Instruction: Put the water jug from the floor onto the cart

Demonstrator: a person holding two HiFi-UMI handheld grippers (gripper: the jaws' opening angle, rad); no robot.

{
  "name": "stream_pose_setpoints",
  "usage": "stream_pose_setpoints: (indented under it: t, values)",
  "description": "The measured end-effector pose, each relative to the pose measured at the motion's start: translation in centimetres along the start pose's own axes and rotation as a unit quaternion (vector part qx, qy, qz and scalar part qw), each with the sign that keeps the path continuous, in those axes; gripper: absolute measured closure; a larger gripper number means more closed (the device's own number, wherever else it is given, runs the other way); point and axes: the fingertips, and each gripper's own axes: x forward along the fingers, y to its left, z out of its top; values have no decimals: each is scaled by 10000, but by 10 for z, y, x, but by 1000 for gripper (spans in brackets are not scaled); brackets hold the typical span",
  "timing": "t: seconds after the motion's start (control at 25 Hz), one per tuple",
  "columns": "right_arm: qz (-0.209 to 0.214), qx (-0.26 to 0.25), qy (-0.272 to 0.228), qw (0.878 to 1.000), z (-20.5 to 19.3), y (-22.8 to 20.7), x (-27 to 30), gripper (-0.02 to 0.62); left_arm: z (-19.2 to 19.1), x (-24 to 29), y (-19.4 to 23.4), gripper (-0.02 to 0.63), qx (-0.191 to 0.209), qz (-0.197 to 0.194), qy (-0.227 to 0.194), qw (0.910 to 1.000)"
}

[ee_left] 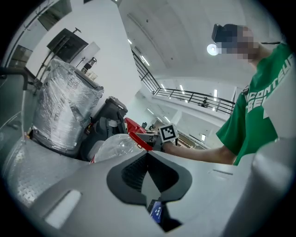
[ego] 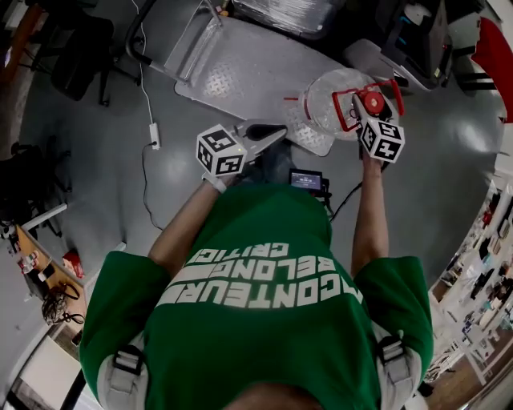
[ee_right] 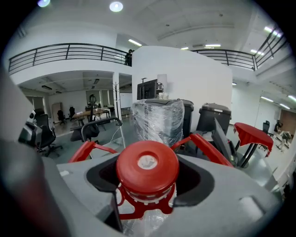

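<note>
Water jug (ego: 330, 100) is at the upper right of the head view, and we've got it by the neck. The right hand-held gripper (ego: 367, 108) is clamped just under the red cap (ee_right: 147, 167), which sits squarely between the jaws in that gripper's own view. It's a sensible hold: the cap's flange should keep the neck from slipping through. The body hangs tilted away from us, apparently clear of the floor (ego: 96, 176), right at the near corner of the cart (ego: 240, 68). The far end of the deck carries a wrapped load (ego: 288, 12), so the bare near plate looks like our landing spot. The left hand-held gripper (ego: 271, 134) has its jaws together on nothing and waits beside the jug, likely ready to steady it.
</note>
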Motion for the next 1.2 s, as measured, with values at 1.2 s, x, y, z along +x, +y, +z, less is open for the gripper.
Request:
stream_pose_setpoints:
  t: [1.2]
  values:
    - [1603, -1125, 1441, 9700, -72, 22, 178, 291, 28, 46, 76, 597, -627, 1554, -416, 9850]
